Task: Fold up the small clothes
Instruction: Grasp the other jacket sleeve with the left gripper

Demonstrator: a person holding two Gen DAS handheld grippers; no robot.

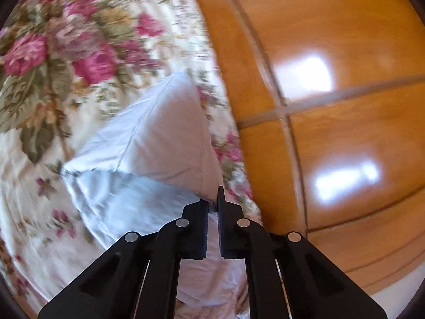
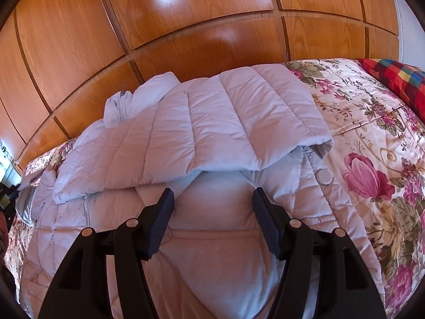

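Jacket (image 2: 217, 122), one, quilted; left tool (image 1: 212, 207) clenched on its fabric; right tool (image 2: 212, 202) released.

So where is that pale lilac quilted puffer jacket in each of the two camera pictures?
Left wrist view: the pale lilac quilted puffer jacket fills the lower centre, a fold of it pinched in the shut left gripper.
Right wrist view: the jacket spreads across the middle, under the open right gripper.
Shared landmark: the flowered bedspread lies below it, the glossy wooden wardrobe panels beyond.
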